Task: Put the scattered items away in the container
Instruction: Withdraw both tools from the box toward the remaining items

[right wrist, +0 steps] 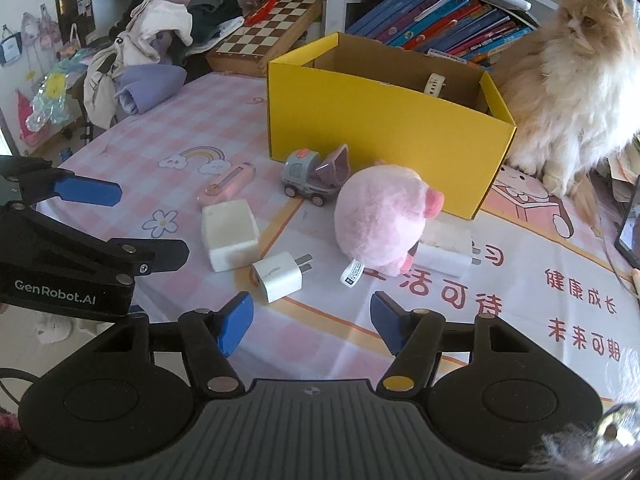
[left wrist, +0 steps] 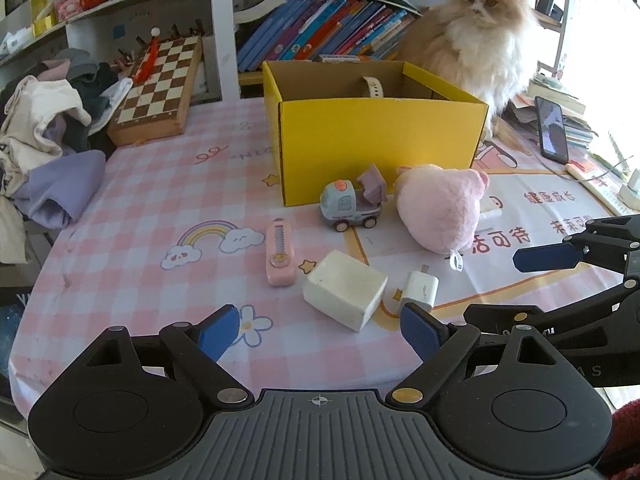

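Left gripper (left wrist: 320, 332) and right gripper (right wrist: 312, 322) spread wide, gripping nothing, above the tablecloth (left wrist: 168, 184). "GenRobot.AI" printed on the left gripper's side.

Bright daylight from right, overexposed; fisheye-warped edges.

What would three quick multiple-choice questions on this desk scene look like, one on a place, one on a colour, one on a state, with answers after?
1. Where is the toy truck?
A. inside the box
B. on the tablecloth in front of the box
C. on the chessboard

2. What colour is the box outside?
A. yellow
B. blue
C. white

3. How is the left gripper?
A. shut on the small charger
B. shut on nothing
C. open, empty

Answers:
1 B, it stands on its wheels against the box's front wall, beside the pink plush.
2 A, its outer walls are yellow.
3 C, its fingers are spread with the white block lying free beyond them.
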Motion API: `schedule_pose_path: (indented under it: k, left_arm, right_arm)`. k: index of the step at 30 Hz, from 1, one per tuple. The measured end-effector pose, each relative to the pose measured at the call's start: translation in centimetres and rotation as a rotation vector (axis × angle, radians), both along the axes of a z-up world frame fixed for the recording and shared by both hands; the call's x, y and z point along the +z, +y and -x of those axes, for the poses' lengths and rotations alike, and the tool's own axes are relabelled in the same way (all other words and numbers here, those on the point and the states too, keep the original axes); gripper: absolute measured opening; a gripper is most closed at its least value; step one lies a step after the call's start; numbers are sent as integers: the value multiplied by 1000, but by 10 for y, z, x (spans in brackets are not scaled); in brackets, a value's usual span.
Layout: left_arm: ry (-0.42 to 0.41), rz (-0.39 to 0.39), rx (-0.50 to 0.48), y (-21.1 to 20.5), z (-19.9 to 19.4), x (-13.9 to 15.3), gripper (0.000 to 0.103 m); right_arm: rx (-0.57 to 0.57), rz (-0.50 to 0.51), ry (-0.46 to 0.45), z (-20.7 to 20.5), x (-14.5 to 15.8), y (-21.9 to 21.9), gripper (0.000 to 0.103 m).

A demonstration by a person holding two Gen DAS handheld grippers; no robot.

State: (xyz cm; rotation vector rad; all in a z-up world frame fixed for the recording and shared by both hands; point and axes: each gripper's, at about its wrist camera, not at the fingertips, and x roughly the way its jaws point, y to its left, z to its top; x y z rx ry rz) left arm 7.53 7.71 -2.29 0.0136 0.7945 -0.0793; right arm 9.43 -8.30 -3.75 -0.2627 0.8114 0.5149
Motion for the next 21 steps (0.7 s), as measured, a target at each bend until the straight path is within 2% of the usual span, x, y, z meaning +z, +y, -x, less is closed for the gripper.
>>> schedule_pose_path:
  k: [7, 9, 21]
  left_arm:
    - [10, 18, 21, 7, -5, -1, 89]
    - [9, 20, 27, 8, -6, -2, 89]
    - [25, 34, 39, 11, -18, -5, 89]
  right_arm:
    - [18, 5, 17, -7, -3, 6, 61]
    - [29, 7, 23, -9, -3, 8, 55]
    - [65, 16, 50, -22, -8, 14, 54]
